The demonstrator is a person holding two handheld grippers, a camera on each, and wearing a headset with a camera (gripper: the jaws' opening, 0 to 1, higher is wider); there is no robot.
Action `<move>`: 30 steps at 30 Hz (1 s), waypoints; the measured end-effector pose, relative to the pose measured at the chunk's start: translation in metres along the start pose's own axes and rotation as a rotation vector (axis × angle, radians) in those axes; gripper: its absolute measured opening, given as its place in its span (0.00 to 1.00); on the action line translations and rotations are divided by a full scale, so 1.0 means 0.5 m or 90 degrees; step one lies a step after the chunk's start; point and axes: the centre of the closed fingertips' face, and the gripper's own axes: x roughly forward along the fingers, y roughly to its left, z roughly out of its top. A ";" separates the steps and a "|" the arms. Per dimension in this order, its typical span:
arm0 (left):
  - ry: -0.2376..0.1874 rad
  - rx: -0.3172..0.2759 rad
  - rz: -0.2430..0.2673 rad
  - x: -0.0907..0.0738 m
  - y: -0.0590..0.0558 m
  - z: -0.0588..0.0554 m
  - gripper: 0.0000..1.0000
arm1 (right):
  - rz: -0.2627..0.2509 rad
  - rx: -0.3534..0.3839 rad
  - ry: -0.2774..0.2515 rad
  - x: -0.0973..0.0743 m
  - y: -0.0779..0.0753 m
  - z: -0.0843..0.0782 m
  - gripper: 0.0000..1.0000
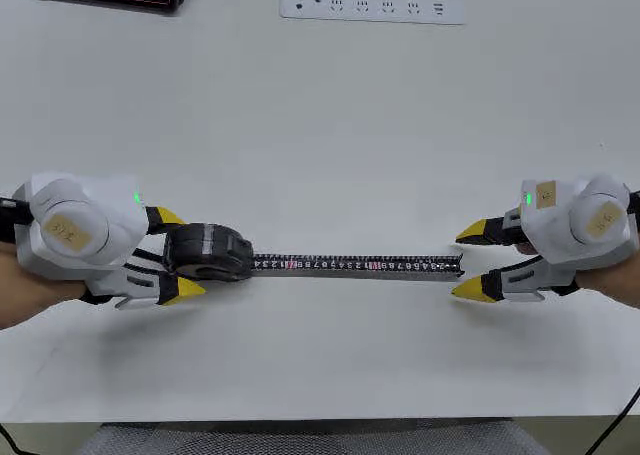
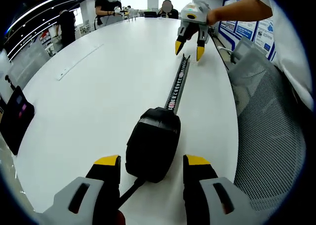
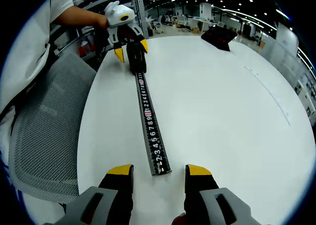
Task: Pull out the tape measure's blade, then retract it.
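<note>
So, left gripper [image 1: 183, 253]: my jaws are spread either side of the tape measure, with thin gaps showing, so no squeeze
Tape measure [image 1: 207, 252]: black case lying on the white counter [image 1: 320, 125], close to my edge
Blade [image 1: 355, 265]: pulled out flat along the counter toward my right
Right gripper [image 1: 463, 265]: my jaws are apart, blade's end sits between the tips, not pinched

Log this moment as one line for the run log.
blade: pulled out, flat on table | left gripper: open, fingers flank tape measure case | right gripper: open, blade tip between, ungripped
</note>
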 end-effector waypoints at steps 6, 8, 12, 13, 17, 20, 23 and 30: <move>0.000 -0.002 0.003 0.000 0.001 0.000 0.50 | 0.007 0.004 0.000 0.001 0.007 0.002 0.43; 0.000 -0.005 0.002 -0.001 0.001 0.000 0.50 | 0.006 0.003 -0.001 0.001 0.008 0.003 0.43; 0.000 -0.010 0.006 -0.012 0.001 -0.001 0.51 | 0.002 0.003 -0.004 -0.003 0.008 0.007 0.43; -0.002 -0.013 0.009 -0.016 0.002 -0.001 0.51 | 0.000 0.004 -0.006 -0.004 0.008 0.009 0.43; -0.018 -0.036 0.020 -0.034 0.007 0.000 0.53 | -0.013 0.017 -0.023 -0.010 0.010 0.018 0.45; -0.043 -0.049 0.023 -0.047 0.005 0.008 0.55 | -0.024 0.020 -0.030 -0.015 0.014 0.022 0.49; -0.063 -0.065 0.027 -0.056 0.004 0.014 0.59 | -0.035 0.030 -0.048 -0.023 0.016 0.032 0.50; -0.087 -0.094 0.034 -0.071 -0.008 0.020 0.65 | -0.056 0.043 -0.064 -0.032 0.022 0.040 0.54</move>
